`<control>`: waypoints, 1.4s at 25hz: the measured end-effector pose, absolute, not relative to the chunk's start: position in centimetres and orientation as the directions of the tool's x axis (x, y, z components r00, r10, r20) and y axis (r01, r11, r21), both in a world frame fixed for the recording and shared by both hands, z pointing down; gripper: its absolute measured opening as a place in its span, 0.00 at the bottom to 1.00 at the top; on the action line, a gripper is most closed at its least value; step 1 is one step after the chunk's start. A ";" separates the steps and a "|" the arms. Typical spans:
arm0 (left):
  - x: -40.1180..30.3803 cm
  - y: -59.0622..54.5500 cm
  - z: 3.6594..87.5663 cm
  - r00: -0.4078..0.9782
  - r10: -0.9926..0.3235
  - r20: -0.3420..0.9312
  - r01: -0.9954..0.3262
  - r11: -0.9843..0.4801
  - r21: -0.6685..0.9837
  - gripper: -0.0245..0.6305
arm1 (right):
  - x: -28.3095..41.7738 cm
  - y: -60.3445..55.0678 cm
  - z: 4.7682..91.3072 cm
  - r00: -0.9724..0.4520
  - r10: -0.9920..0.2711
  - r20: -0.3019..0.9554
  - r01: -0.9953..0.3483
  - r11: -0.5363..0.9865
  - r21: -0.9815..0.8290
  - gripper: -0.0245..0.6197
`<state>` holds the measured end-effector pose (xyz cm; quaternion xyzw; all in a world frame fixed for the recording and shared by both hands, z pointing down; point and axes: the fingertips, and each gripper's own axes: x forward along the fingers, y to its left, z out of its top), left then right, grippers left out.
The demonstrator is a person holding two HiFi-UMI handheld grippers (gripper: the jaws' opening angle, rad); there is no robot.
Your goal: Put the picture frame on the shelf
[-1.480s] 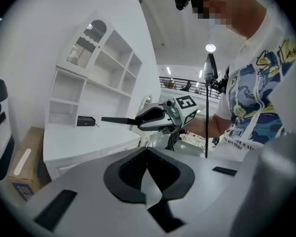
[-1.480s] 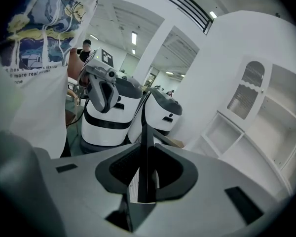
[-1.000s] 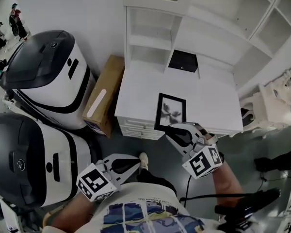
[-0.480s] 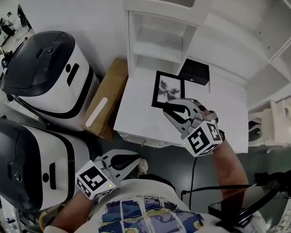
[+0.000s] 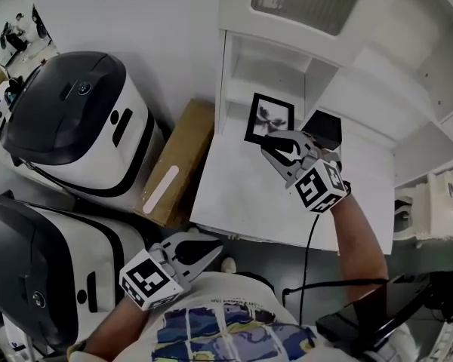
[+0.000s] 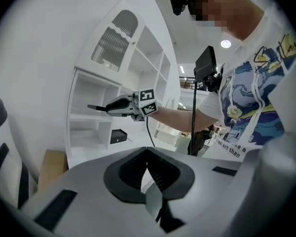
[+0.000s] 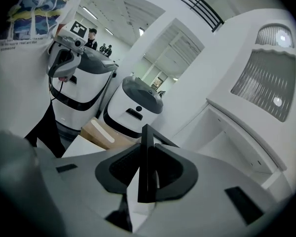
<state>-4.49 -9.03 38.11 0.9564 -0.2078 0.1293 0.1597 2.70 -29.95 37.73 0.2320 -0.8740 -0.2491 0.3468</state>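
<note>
The black picture frame [image 5: 269,118] with a plant print hangs in the air in front of the white shelf unit [image 5: 257,70], level with its lower cubby. My right gripper [image 5: 281,143] is shut on the frame's lower edge. In the right gripper view the frame [image 7: 147,157] stands edge-on between the jaws. The left gripper view shows the frame [image 6: 96,107] far off, held before the shelf [image 6: 91,117]. My left gripper [image 5: 202,251] hangs low by my body, away from the desk, jaws closed with nothing in them.
A small black box [image 5: 324,129] sits on the white desk [image 5: 241,202] near the shelf's base. A cardboard box [image 5: 174,173] leans left of the desk. Two large white and black machines [image 5: 75,119] stand at the left. More open white shelving [image 5: 423,96] is at the right.
My right gripper has lifted the picture frame off the desk's front and carried it up and back to the shelf's cubby. The left gripper has stayed low.
</note>
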 end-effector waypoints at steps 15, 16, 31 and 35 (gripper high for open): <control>-11.3 -19.3 37.8 0.912 -0.280 0.299 -0.358 -0.899 0.253 0.06 | -1.0 -42.8 40.7 -0.583 -0.592 0.556 -0.244 0.781 0.575 0.20; -11.6 -19.7 37.9 0.912 -0.279 0.299 -0.359 -0.898 0.256 0.06 | -1.0 -43.4 41.0 -0.580 -0.590 0.561 -0.244 0.783 0.572 0.20; -12.8 -24.4 39.2 0.919 -0.235 0.315 -0.329 -0.898 0.291 0.06 | -1.3 -48.2 44.6 -0.575 -0.534 0.620 -0.209 0.829 0.519 0.20; -12.5 -25.0 39.5 0.920 -0.224 0.322 -0.323 -0.898 0.299 0.06 | -1.3 -48.9 44.7 -0.586 -0.516 0.624 -0.212 0.842 0.497 0.20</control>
